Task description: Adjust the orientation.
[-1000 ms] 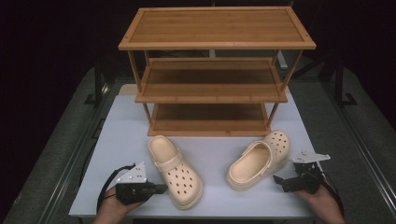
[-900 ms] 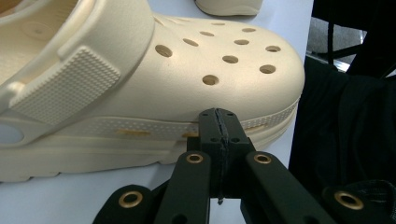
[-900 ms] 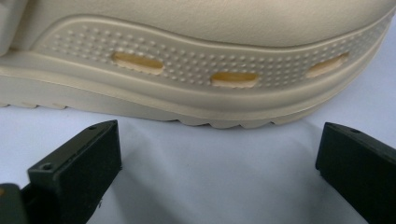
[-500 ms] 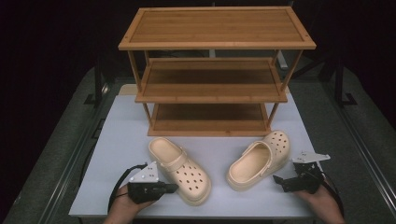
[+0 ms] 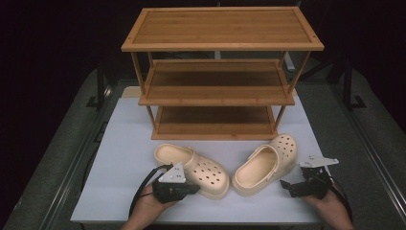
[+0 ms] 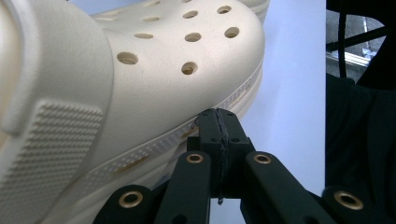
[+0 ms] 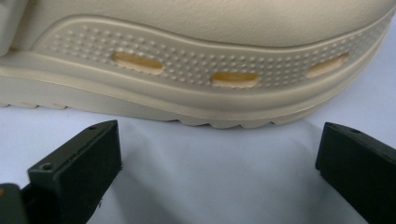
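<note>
Now closed left jaws touch left clog (image 6: 154, 79) sole.

Two cream clogs (image 5: 203, 171) (image 5: 265, 164), dotted with holes and studded along the soles, on a white table (image 5: 119, 163); brown wooden rack (image 5: 218, 72); claws seemingly black.

Two cream clogs, left clog (image 5: 198, 167) and right clog (image 5: 266, 163), lie before a three-tier bamboo shoe rack (image 5: 220, 72) on a white table (image 5: 122, 158); the left gripper (image 5: 194, 189) touches one, the right gripper (image 5: 286, 186) sits beside the other.
</note>
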`<state>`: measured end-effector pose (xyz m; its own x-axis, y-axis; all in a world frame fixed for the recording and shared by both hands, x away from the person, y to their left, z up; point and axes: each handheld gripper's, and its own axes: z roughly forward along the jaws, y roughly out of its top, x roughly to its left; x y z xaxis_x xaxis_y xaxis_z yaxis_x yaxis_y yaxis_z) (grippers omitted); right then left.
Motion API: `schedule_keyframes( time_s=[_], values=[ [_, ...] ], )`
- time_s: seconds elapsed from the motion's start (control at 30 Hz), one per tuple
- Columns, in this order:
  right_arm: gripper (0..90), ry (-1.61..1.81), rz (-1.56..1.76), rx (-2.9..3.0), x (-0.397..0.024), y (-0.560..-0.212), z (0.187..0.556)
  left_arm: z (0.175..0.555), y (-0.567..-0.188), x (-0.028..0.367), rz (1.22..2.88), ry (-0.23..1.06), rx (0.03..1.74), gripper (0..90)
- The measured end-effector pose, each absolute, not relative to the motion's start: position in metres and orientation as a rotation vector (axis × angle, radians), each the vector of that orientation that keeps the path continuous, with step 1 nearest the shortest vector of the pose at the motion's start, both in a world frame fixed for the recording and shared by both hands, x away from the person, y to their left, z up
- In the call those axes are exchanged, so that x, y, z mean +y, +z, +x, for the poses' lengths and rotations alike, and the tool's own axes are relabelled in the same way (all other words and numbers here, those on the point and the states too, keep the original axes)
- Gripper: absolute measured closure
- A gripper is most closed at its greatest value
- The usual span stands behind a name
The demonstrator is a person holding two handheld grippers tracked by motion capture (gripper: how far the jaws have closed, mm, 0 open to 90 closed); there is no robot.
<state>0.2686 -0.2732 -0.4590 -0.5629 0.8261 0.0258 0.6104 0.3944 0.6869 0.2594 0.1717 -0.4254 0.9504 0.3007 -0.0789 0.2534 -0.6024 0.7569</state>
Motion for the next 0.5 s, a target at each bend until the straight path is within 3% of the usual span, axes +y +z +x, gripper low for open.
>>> schedule_keyframes(
  time_s=[0.3, 0.5],
  values=[
    [0.0, 0.95, 1.251, 2.336, -0.273, -0.459, 0.268, 0.255, -0.408, 0.189, 2.203, 0.056, 0.383, 90.0],
    [0.0, 0.95, 1.252, 2.337, -0.273, -0.459, 0.268, 0.263, -0.384, 0.235, 2.153, 0.147, 0.491, 81.6]
  ],
)
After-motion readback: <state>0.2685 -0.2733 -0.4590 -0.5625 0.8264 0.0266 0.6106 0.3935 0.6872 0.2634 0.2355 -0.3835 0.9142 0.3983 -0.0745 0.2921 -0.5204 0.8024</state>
